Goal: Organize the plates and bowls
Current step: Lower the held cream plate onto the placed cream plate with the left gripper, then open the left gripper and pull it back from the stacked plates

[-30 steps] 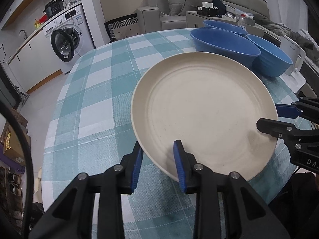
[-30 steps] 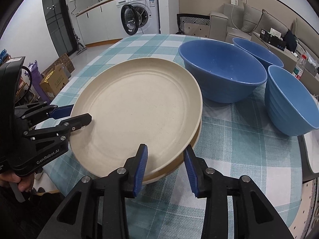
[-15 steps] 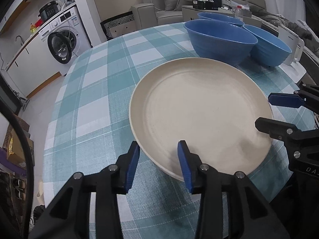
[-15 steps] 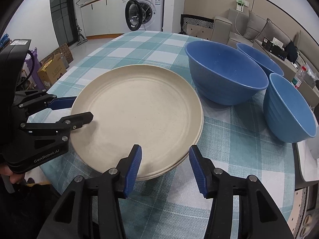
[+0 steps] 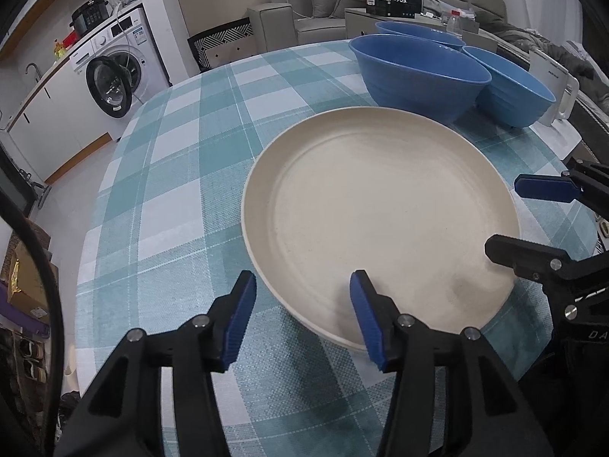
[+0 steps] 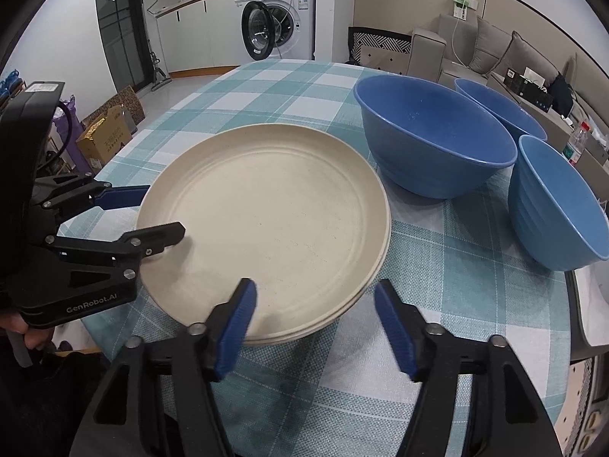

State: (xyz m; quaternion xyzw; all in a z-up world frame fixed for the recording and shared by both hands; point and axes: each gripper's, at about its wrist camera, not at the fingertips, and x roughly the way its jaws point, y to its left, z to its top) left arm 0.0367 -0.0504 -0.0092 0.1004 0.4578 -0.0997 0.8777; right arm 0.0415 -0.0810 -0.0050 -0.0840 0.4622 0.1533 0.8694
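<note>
Both pairs of jaws had just been opening off the plate stack (image 6: pixel 266 224); our left gripper (image 5: pixel 300 312) and right gripper (image 6: pixel 316 320) stood apart, the near rim between the pads untouched. Stiff, smooth plates (light, we judged) wanted rim grips. Beyond, on the checked surface (image 5: pixel 182 175), sat three blue bowls (image 6: pixel 434 141).

A teal-and-white checked cloth (image 5: pixel 182 175) covers the desk. Beyond it stands a white washing machine (image 6: pixel 279 19) with its round door open, a grey sofa (image 5: pixel 327 3) with cushions, and cardboard boxes (image 6: pixel 108 133) on the floor.
</note>
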